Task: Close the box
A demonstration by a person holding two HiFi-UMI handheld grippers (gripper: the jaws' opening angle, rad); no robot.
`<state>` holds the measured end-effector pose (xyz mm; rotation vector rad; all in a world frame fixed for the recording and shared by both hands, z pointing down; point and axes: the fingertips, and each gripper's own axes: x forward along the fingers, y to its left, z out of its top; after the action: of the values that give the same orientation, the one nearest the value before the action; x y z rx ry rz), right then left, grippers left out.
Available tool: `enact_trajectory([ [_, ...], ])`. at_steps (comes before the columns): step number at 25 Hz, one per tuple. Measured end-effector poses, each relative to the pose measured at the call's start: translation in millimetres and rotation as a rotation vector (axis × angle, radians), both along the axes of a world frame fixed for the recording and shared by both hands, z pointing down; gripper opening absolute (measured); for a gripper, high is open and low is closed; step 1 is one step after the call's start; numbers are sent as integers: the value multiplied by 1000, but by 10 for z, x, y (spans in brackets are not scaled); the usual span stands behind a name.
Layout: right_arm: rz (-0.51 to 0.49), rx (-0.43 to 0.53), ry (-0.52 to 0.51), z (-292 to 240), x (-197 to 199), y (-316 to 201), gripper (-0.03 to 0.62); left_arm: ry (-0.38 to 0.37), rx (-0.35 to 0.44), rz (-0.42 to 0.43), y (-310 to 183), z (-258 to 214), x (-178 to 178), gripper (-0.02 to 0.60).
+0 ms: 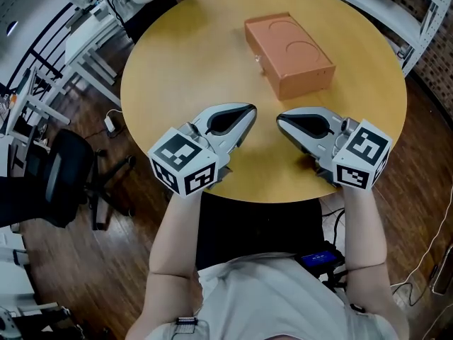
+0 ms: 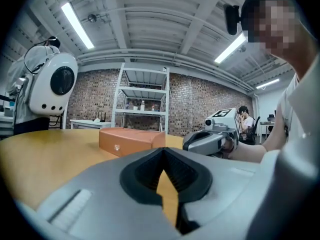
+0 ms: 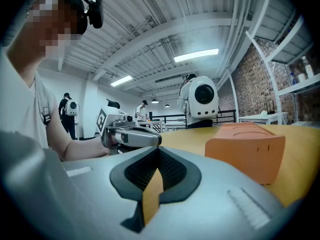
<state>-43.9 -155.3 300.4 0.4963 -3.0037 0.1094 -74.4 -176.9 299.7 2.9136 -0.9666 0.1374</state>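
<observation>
The left claw (image 1: 245, 115) and right claw (image 1: 282, 121) are both pinched together and empty at the table's (image 1: 177, 69) near edge. The box (image 1: 289, 54) lies farther off, its lid seemingly down. A lopsided press could skid it away.

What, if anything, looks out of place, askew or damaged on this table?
Nothing stands out. The orange box lies flat and intact on the round table, its lid apparently down, merely angled to the person. The left gripper and right gripper sit near the table's near edge, jaws together, holding nothing.
</observation>
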Motion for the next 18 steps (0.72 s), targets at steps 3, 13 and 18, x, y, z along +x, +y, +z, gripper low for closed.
enact_trajectory([
  [3, 1, 0, 0, -7, 0, 0, 0, -8, -10, 8, 5, 17, 18, 0],
  [13, 8, -28, 6, 149, 156, 29, 0, -19, -31, 14, -15, 217, 165, 0],
  [18, 13, -11, -2, 16, 225, 71, 0, -44, -24, 10, 41, 160, 260, 0],
])
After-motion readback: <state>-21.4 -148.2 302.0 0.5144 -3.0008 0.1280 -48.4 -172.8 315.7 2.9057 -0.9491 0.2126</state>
